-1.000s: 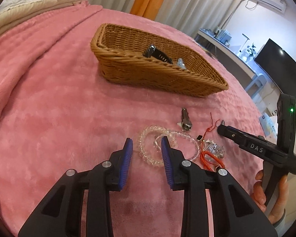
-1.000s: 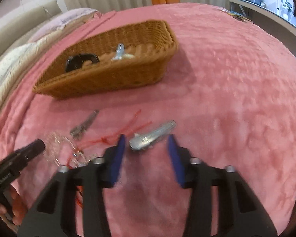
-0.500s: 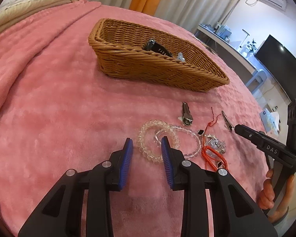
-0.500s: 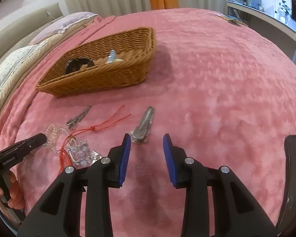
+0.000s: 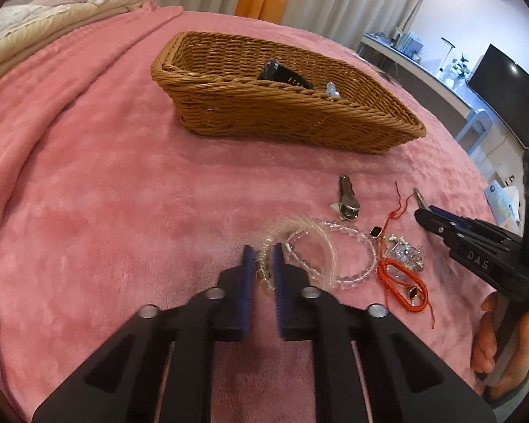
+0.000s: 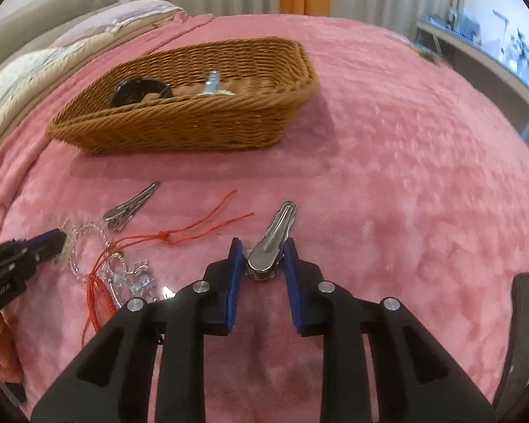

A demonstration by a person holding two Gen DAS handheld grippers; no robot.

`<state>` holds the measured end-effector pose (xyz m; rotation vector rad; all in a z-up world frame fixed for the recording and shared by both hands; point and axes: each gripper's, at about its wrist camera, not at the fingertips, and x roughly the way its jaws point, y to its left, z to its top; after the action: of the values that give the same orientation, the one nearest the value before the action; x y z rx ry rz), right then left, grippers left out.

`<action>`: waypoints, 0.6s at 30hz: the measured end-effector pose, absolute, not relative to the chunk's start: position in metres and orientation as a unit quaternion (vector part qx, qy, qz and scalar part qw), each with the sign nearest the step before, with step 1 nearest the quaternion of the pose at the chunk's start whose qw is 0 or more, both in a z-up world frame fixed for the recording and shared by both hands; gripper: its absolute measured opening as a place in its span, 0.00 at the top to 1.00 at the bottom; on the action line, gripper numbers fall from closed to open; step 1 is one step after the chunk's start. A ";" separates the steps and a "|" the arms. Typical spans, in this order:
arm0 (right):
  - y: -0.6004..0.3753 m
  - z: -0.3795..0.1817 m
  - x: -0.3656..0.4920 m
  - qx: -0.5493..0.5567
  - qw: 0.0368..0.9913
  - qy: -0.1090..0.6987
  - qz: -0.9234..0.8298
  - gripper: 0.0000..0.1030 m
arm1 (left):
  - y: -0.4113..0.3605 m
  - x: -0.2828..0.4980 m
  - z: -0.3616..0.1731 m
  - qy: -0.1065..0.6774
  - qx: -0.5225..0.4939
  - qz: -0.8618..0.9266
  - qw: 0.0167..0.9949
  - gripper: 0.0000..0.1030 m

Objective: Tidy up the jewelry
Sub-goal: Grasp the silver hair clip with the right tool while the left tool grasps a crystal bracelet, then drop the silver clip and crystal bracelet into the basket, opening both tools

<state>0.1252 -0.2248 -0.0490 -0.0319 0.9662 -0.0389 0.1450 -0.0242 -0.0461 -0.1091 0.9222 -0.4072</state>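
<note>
L claw (image 5: 262,259) now clenched on bracelet (image 5: 292,232), R claw (image 6: 262,252) closing round clip (image 6: 271,243); basket (image 6: 194,123): watch (image 6: 137,93).

A pink blanket (image 6: 405,162) is covering the bed, carrying a wicker basket (image 6: 194,123) well beyond the jaws. A silver hair clip (image 6: 271,243) is lying between the right jaws, beaded bracelets (image 5: 335,246) between the left.

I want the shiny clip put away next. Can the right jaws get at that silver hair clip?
Probably yes. The silver hair clip lies flat on the pink blanket, already between the right gripper jaws, which are closing around it, with nothing in the way.
</note>
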 end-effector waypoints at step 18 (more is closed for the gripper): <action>-0.212 0.031 0.092 -0.010 0.928 0.365 0.069 0.80 | -0.014 0.113 0.029 0.310 -0.098 -0.251 0.912 0.93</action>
<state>0.0920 -0.2123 0.0313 -0.0212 0.7489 0.1416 0.1131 -0.0137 0.0288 -0.2016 0.6391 -0.5171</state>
